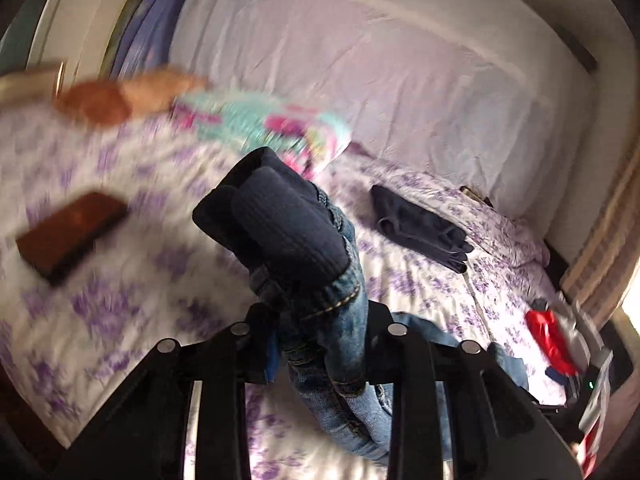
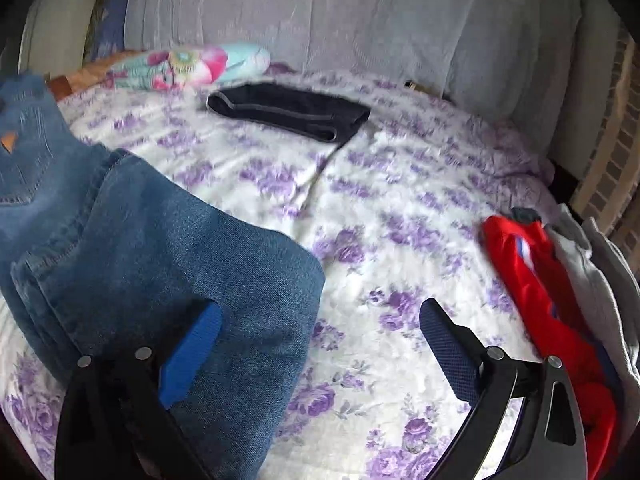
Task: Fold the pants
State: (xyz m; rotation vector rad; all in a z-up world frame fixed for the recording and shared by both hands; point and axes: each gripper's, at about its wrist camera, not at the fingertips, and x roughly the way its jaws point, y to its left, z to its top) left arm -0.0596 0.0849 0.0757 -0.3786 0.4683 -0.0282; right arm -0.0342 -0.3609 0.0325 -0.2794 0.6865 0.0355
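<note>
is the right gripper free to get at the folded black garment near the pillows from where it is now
Probably yes. The right gripper is open and empty, and bare floral sheet lies between it and the black garment. The jeans lie off to its left, the red garment to its right.

Readable text: none in either view
Jeans (image 2: pixel 152 240), orange patch (image 2: pixel 9 141): no lettering legible
Bed sheet (image 2: pixel 400 220): floral print only
</note>
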